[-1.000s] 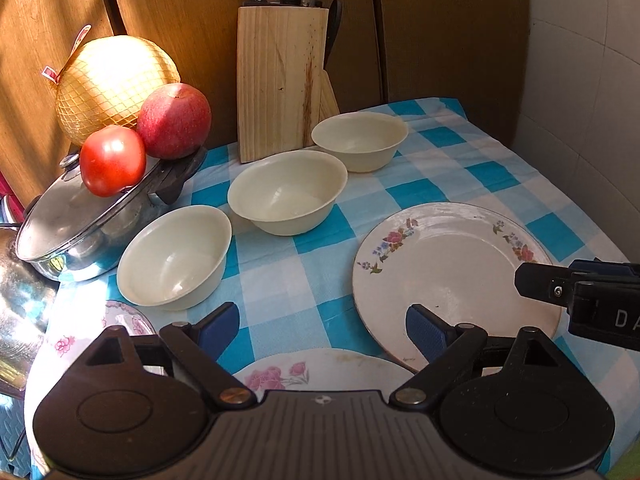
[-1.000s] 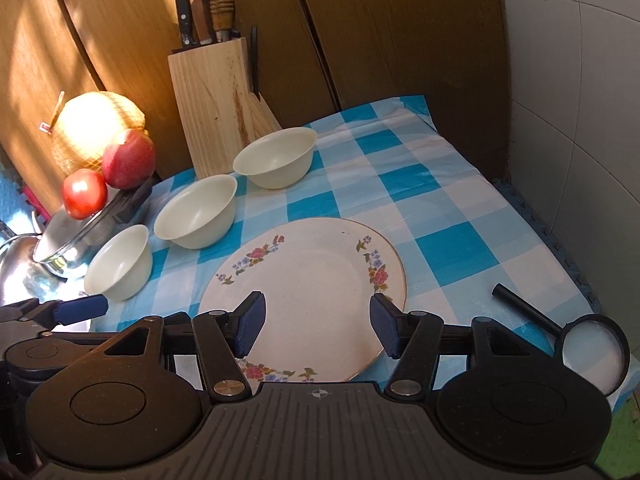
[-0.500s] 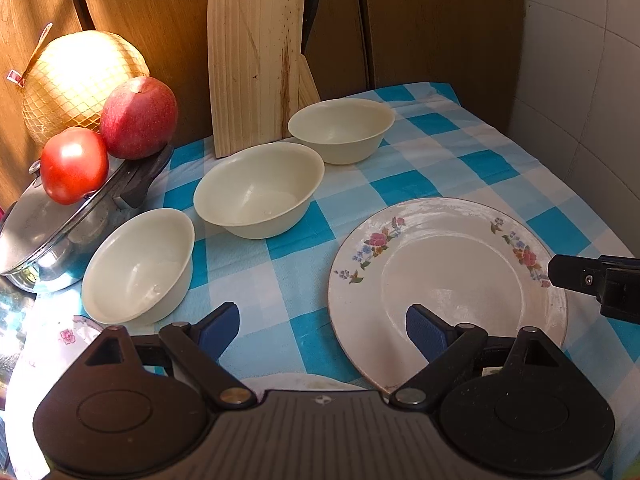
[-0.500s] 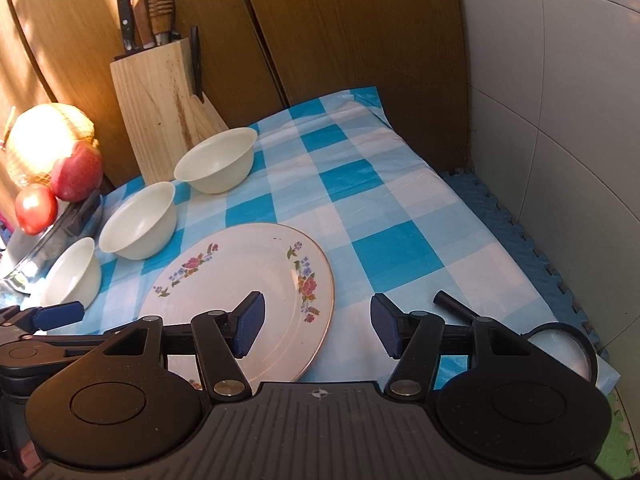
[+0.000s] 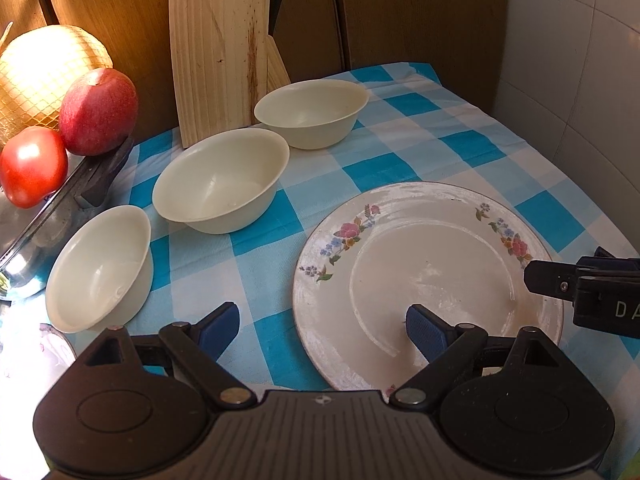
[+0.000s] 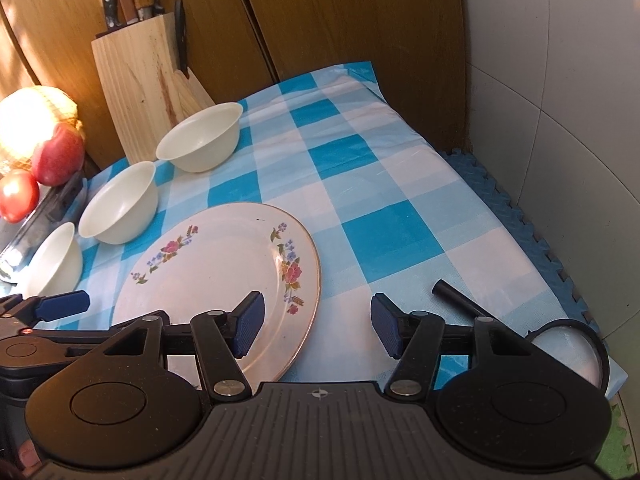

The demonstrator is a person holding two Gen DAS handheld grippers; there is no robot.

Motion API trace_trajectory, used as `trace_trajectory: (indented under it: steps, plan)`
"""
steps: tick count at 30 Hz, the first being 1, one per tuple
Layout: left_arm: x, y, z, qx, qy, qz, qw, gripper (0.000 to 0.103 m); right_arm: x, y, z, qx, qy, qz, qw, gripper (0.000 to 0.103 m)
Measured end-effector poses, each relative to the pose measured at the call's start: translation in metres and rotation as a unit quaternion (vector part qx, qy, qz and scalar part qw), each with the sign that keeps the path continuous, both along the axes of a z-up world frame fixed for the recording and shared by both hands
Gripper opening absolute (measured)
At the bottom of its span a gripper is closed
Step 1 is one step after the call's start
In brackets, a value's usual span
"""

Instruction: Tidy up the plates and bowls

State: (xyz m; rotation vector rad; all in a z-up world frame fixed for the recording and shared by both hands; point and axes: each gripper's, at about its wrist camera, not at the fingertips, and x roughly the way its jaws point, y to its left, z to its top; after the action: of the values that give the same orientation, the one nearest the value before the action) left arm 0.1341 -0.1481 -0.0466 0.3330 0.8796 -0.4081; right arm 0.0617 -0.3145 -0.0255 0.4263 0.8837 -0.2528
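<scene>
Item 1: floral plate (image 5: 428,276), round, no long axis. Lies flat on the checked cloth of the desk (image 6: 372,168), near-centre, empty.

Item 2: three cream bowls in a diagonal row to the plate's left, apart from it. Near bowl (image 5: 98,266), tilted against the pot lid; middle bowl (image 5: 220,184); far bowl (image 5: 312,114), just in front of the knife block (image 5: 218,56). None nested.

Item 3: left hand-held gripper (image 5: 320,330). Jaws spread, holding nothing. Its right pad hangs over the plate's near inner part; its left pad hangs over bare cloth. The plate's left rim sits between the fingers, the bowls ahead and to the left.

Item 4: right hand-held gripper (image 6: 316,328). Jaws spread, holding nothing. Left pad over the plate's near-right rim; right pad over cloth. The plate lies ahead and left of it.

Item 5: sundries. Magnifying glass (image 6: 568,344) at the near right edge; fruit and a pot lid at far left.

Assessment: both grippers flank the plate's near edge. The left one is nearer the bowls, so stacking them would likely fall to it. Stacking not yet begun.
</scene>
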Motion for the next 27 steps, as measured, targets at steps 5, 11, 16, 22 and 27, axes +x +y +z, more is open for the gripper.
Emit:
trace_trajectory:
  steps: [5, 11, 16, 22, 27]
  plan:
    - [0.001, -0.004, -0.004, -0.002, 0.007, -0.009, 0.9999, 0.086, 0.003, -0.001, -0.003, 0.011, 0.000, 0.002, 1.000, 0.068]
    - [0.007, -0.009, -0.005, -0.010, 0.016, -0.015, 0.9997, 0.086, 0.008, -0.001, -0.004, 0.023, -0.005, 0.008, 1.000, 0.065]
    - [0.010, -0.012, -0.006, -0.016, 0.022, -0.022, 0.9994, 0.086, 0.013, -0.004, -0.005, 0.053, -0.009, 0.019, 0.998, 0.052]
    - [0.010, -0.016, -0.006, -0.018, 0.021, -0.037, 0.9989, 0.087, 0.013, -0.003, -0.006, 0.059, -0.010, 0.022, 0.998, 0.050]
    - [0.008, -0.019, -0.006, -0.017, 0.017, -0.047, 0.9986, 0.087, 0.013, -0.002, -0.006, 0.055, -0.009, 0.027, 0.998, 0.052]
